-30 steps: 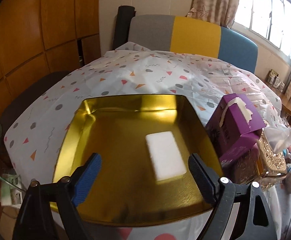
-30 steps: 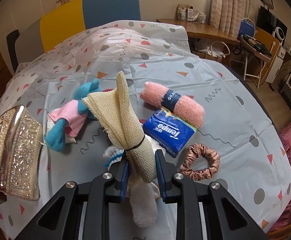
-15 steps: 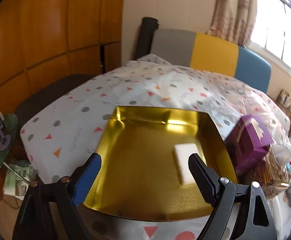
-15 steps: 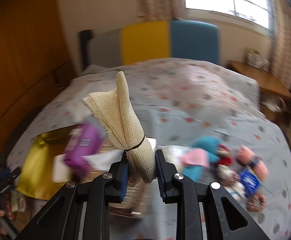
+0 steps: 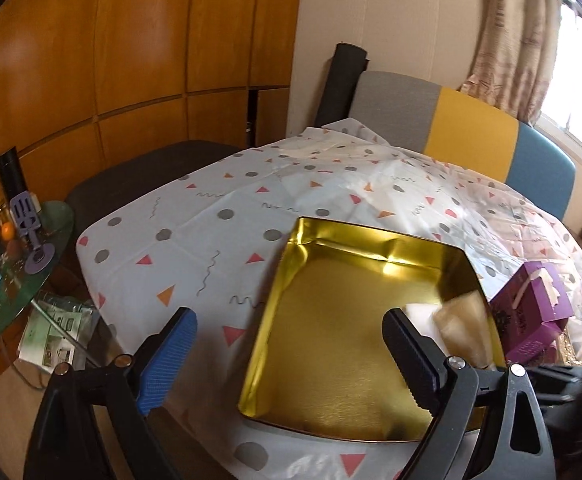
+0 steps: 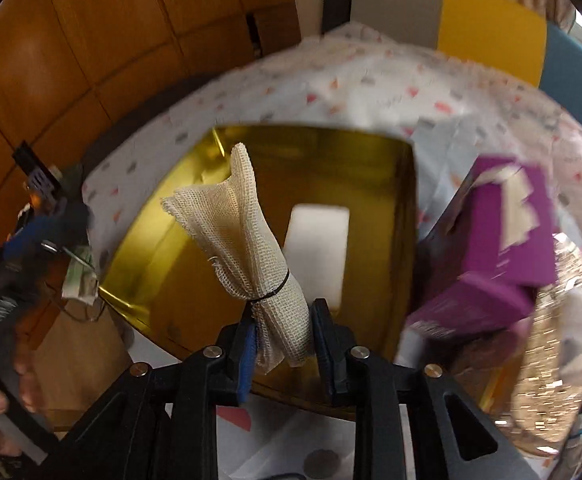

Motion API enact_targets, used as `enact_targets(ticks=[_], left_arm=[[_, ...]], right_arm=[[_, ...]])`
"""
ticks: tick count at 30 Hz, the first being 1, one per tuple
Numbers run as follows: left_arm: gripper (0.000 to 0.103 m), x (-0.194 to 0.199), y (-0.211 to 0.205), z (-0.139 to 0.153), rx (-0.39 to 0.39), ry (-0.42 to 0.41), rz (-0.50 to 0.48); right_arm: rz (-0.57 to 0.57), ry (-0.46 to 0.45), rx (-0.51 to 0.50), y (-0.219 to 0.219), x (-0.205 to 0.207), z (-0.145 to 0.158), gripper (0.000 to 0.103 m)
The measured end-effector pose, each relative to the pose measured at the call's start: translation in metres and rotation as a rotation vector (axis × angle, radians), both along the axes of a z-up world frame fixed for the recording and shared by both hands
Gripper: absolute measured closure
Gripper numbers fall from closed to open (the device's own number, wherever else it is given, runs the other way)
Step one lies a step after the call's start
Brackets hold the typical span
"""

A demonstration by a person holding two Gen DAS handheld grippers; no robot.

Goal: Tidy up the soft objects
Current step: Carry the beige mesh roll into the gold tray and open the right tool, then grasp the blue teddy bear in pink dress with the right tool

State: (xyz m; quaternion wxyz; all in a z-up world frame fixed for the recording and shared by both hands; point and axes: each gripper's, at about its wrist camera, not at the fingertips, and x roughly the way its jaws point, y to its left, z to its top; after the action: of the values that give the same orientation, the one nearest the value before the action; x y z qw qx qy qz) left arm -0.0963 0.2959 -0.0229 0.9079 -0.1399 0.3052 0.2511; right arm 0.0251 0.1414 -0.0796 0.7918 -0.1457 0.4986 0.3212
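The right gripper (image 6: 283, 332) clamps a tied gauze bundle (image 6: 247, 248) above the gold tray (image 6: 371, 152). Only the left view shows the left gripper (image 5: 291, 364) gaping, empty, over the tray's near-left rim (image 5: 267, 320), the bundle's tip (image 5: 463, 328) entering at right

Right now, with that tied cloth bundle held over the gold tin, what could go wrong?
The right gripper pinches only the bottom end of the cloth bundle, so the floppy top may drape over the gold tin's rim when released. It could also land on the white pad already inside. The purple tissue box sits close beside the tin and might get bumped.
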Motion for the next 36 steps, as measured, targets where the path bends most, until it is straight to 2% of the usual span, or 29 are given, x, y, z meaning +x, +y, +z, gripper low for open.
enact_targets(ticks=[3,4,8,16,21,25,31,36], left_arm=[[0.009,-0.003,0.006,-0.004,-0.007,0.011,0.018],[0.009,-0.003,0.008,-0.005,-0.01,0.012,0.024],[0.009,-0.006,0.01,-0.005,-0.015,0.005,0.036],[0.008,-0.001,0.001,-0.008,-0.013,0.023,-0.002],[0.008,0.005,-0.011,-0.013,-0.013,0.056,-0.044],[0.008,0.01,-0.019,-0.018,-0.006,0.083,-0.055],[0.004,0.013,-0.025,-0.022,-0.005,0.097,-0.079],[0.0,0.016,-0.033,-0.022,-0.002,0.091,-0.109]], right_arm=[[-0.026,0.005,-0.03,0.004,0.007,-0.02,0.068],[-0.03,0.008,-0.03,0.005,0.007,-0.023,0.062],[-0.033,-0.02,-0.016,-0.004,0.006,-0.024,0.051],[-0.073,-0.102,0.061,-0.044,-0.003,0.003,0.048],[-0.107,-0.201,0.091,-0.063,-0.009,0.027,0.047],[-0.15,-0.289,0.12,-0.083,-0.01,0.048,0.04],[-0.27,-0.345,0.147,-0.127,0.002,0.07,0.038],[-0.397,-0.37,0.149,-0.182,0.017,0.083,0.038]])
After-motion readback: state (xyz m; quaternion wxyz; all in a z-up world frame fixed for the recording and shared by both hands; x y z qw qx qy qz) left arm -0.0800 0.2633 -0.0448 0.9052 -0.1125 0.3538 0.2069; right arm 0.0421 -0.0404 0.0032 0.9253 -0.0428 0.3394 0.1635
